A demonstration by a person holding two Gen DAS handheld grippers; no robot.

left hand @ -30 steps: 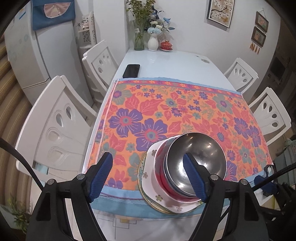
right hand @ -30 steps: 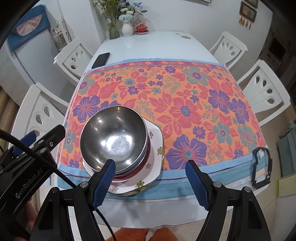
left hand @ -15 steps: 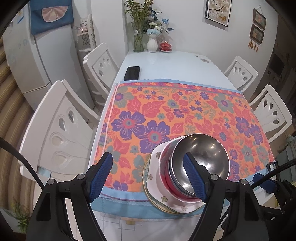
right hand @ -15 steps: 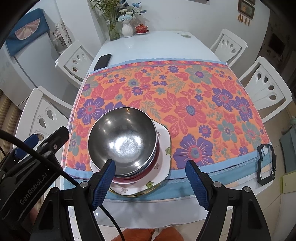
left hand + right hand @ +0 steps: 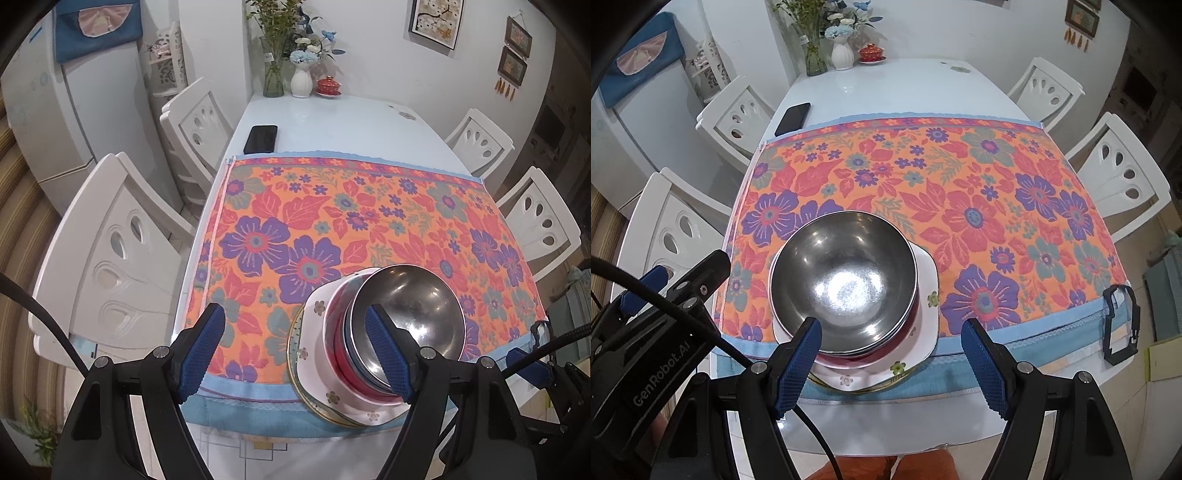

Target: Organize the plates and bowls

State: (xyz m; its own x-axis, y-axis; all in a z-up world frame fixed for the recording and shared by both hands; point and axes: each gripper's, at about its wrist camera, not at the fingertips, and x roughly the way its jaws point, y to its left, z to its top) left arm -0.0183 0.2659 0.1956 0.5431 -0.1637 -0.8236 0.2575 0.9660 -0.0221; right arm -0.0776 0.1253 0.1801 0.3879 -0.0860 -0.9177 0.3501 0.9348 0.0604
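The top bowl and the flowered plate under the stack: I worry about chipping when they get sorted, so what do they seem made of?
The top bowl looks like polished stainless steel: grey, mirror-like, with bright glare spots inside. The flowered plate looks like glazed ceramic or porcelain, possibly melamine: glossy white, with small printed flowers and angular edges.

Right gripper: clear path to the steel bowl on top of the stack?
Probably yes. The right gripper is open and empty above the shiny steel bowl, which tops the stack uncovered; the left gripper sits off to the side.
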